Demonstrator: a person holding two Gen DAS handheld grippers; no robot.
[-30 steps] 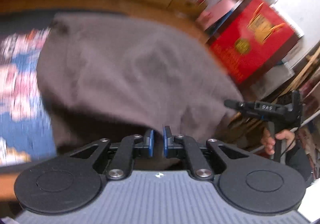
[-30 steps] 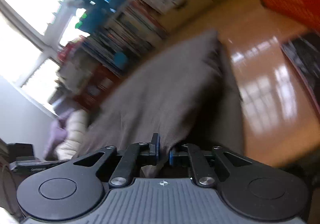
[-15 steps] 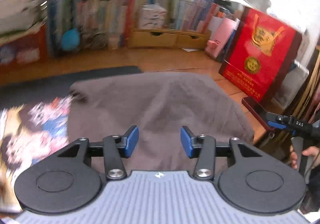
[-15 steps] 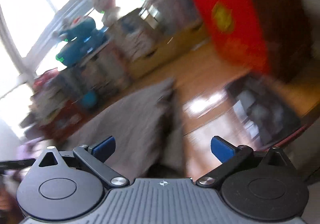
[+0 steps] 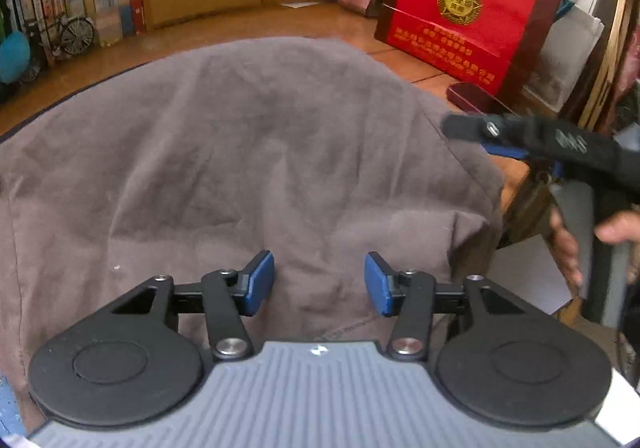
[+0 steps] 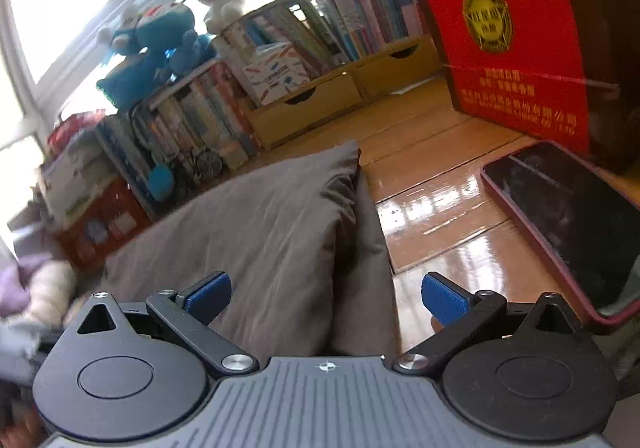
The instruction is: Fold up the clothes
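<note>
Left-wrist view shows my left gripper (image 5: 319,284) spread wide, empty, over the brown garment (image 5: 248,152), which lies doubled on the wooden table (image 6: 432,208). My right gripper (image 6: 326,298) is likewise agape at its right edge. For any further fold, I'd pinch both layers, lift evenly, and avoid the phone (image 6: 576,224).

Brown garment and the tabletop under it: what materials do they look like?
Brown garment: looks like soft matte woven or brushed fabric, maybe cotton; it creases gently and shows no shine. Tabletop: seems to be glossy orange-brown wood or wood-look laminate; plank seams show and window light reflects off it. Exact material can't be confirmed.
</note>
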